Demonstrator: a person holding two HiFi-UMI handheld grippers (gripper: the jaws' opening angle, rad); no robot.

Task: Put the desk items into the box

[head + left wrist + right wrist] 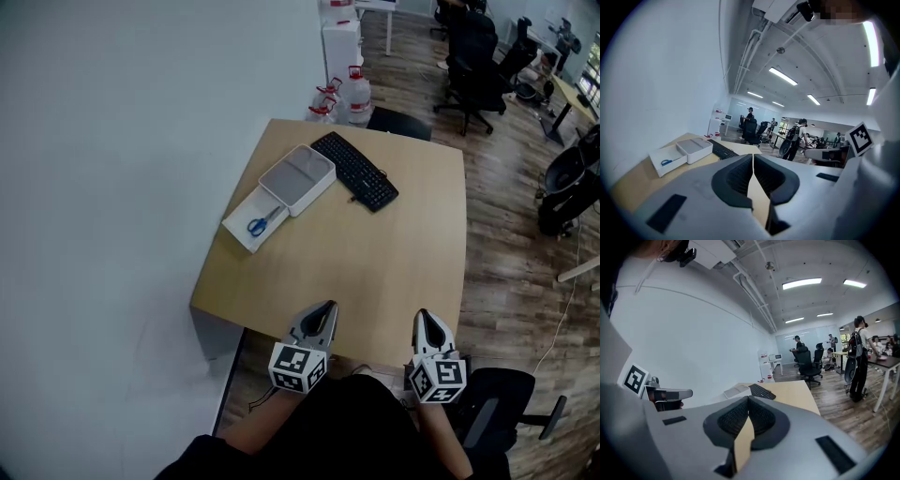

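Observation:
A white box [298, 178] lies at the far left of the wooden desk [394, 262], with a white tray [242, 228] pulled out of it toward me. Blue scissors [262, 223] lie in that tray. A black keyboard [354, 170] rests just right of the box. My left gripper [330, 306] and right gripper [422, 314] hover side by side over the desk's near edge, far from these items. Both are shut with nothing between the jaws. The left gripper view shows its gripper [753, 157] aimed past the box [696, 149] and the scissors [667, 162]. The right gripper [748, 400] points toward the keyboard [761, 391].
A white wall runs along the desk's left side. Water jugs [349, 94] stand on the floor behind the desk. Black office chairs [473, 66] fill the back right, and another chair [497, 403] is at my right. People stand in the far office.

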